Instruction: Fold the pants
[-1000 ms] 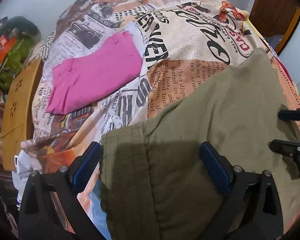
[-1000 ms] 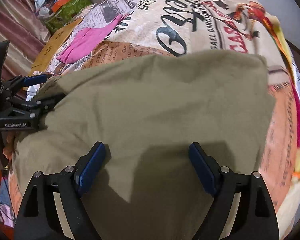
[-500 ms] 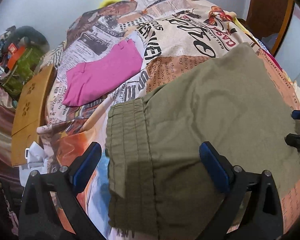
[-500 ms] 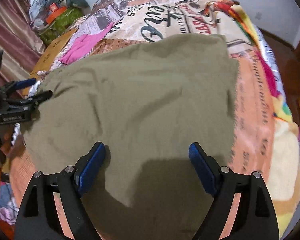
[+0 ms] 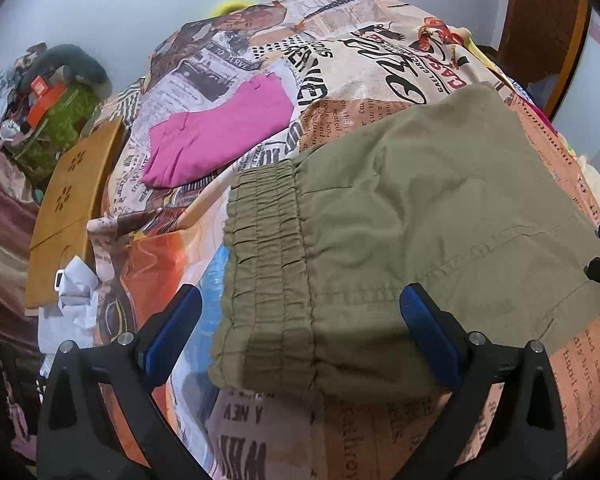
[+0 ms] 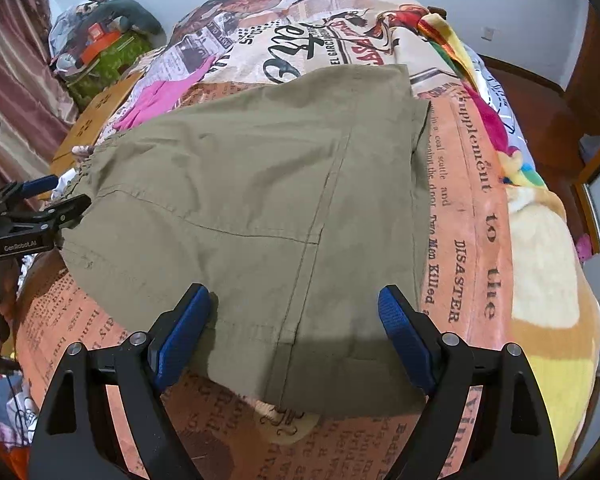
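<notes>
The left gripper (image 5: 300, 320) is spread wide, its blue pads (image 5: 172, 328) apart on either side of the pants' near edge and pinching nothing. The right gripper (image 6: 296, 320) is likewise spread, holding nothing, over the other near edge. The pants (image 5: 420, 220), olive green, lie folded and flat on the bedspread (image 5: 340, 56), a newspaper-print cover; the ribbed elastic waistband (image 5: 264, 248) is at their left end, just ahead of the left gripper. In the right view a seam (image 6: 316, 232) runs down the cloth toward that gripper. Beyond the pants, apart from them, a pink garment (image 5: 220, 136) lies folded on the bedspread. Left of the bed stands a wooden board (image 5: 72, 200), and farther back a pile of clutter (image 5: 56, 96).
</notes>
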`<state>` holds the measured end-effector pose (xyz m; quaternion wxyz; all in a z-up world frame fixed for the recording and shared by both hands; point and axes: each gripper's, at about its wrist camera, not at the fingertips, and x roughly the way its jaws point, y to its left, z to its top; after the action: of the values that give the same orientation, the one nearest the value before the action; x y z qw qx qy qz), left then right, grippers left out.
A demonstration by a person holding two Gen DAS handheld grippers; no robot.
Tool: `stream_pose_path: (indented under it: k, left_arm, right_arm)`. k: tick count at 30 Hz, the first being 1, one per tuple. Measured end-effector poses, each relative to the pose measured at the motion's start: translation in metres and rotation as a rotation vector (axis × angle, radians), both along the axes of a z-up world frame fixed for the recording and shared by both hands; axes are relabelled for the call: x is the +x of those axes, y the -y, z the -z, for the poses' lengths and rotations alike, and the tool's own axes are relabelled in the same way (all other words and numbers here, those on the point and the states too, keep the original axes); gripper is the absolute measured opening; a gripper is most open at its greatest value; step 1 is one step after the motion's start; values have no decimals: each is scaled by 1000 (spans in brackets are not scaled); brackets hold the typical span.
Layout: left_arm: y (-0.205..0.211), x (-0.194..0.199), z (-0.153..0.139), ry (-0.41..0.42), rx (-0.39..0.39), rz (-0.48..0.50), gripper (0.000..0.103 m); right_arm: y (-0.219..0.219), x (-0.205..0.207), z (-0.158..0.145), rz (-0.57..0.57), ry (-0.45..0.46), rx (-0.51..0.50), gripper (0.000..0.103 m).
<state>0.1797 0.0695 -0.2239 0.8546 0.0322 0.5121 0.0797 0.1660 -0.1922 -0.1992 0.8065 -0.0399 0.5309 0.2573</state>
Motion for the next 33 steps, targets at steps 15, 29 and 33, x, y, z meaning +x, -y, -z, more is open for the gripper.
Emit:
stream_pose_path:
  k: [15, 29, 33]
  left_arm:
    - [-12, -35, -34, 94, -72, -59, 101]
    - [-30, -48, -6, -7, -449, -79, 101]
    - [-24, -50, 4, -42, -606, -41, 101]
  right_arm:
    - [-53, -13, -47, -126, 165, 90, 85]
    - [-87, -1, 2, -143, 9, 46, 85]
    - [-83, -4, 3, -141, 10, 62, 88]
